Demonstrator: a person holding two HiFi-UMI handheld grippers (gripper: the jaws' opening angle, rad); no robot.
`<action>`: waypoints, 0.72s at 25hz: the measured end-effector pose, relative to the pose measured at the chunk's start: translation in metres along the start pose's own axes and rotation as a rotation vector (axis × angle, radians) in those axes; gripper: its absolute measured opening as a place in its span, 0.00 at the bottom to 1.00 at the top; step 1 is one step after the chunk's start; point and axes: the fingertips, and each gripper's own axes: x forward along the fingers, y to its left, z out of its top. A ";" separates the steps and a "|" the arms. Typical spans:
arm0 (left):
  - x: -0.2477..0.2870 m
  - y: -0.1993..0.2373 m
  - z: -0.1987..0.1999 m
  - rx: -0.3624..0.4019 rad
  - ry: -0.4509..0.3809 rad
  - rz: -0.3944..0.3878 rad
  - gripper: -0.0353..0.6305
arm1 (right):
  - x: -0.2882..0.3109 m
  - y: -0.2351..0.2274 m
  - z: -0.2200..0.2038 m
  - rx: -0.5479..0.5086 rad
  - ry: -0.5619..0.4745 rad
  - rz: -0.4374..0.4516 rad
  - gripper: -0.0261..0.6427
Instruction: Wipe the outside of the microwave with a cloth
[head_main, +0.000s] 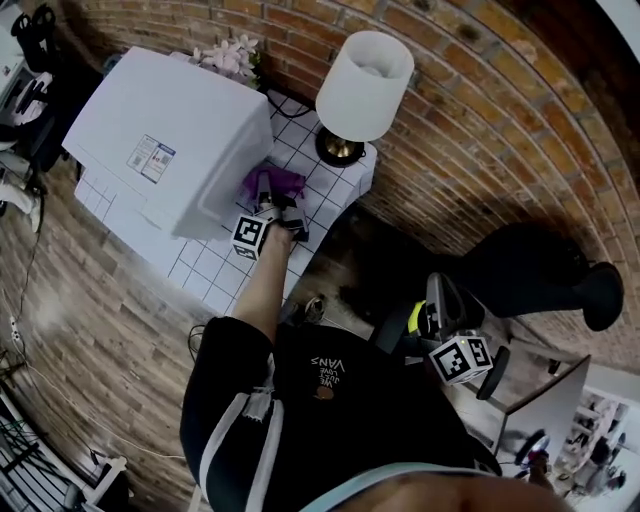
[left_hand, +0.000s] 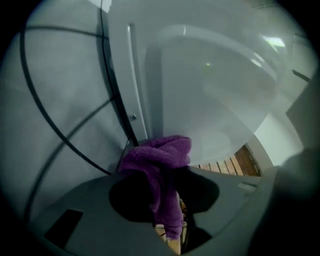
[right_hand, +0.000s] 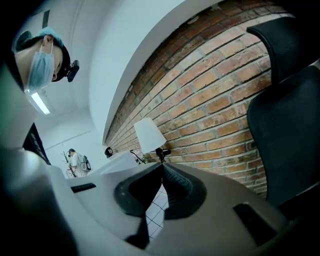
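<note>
**Wiping the microwave's (head_main: 170, 130) side panel with a purple cloth (left_hand: 159, 157) gripped in the left tongs (left_hand: 167, 175).**

The step seems to be calling for pressing the bunched cloth flat against the white panel and sweeping in long, overlapping strokes, gripping firmly enough that the loose tail is not slipping free. Nearest, at the lower right of the head view, the right tongs (right_hand: 161, 169) are hanging beside the person's torso (head_main: 320, 400), clenched tip to tip with nothing between them. Farther up, at the frame's centre, the left tongs are clamping the cloth. Its bunched top appears to be touching the microwave's side wall while a tail is dangling between the jaws. The microwave is sitting on the white tiled worktop (head_main: 325, 205) at the upper left, a table lamp (head_main: 362, 85) standing just beyond.
</note>
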 end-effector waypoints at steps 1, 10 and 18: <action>0.011 -0.001 -0.008 0.001 0.013 -0.004 0.25 | -0.003 -0.003 0.001 0.002 -0.004 -0.016 0.04; 0.076 -0.010 -0.056 0.009 0.095 -0.023 0.25 | -0.018 -0.021 0.007 0.014 -0.017 -0.102 0.04; 0.064 -0.024 -0.062 0.007 0.150 -0.052 0.25 | -0.015 -0.013 0.004 0.027 -0.012 -0.079 0.04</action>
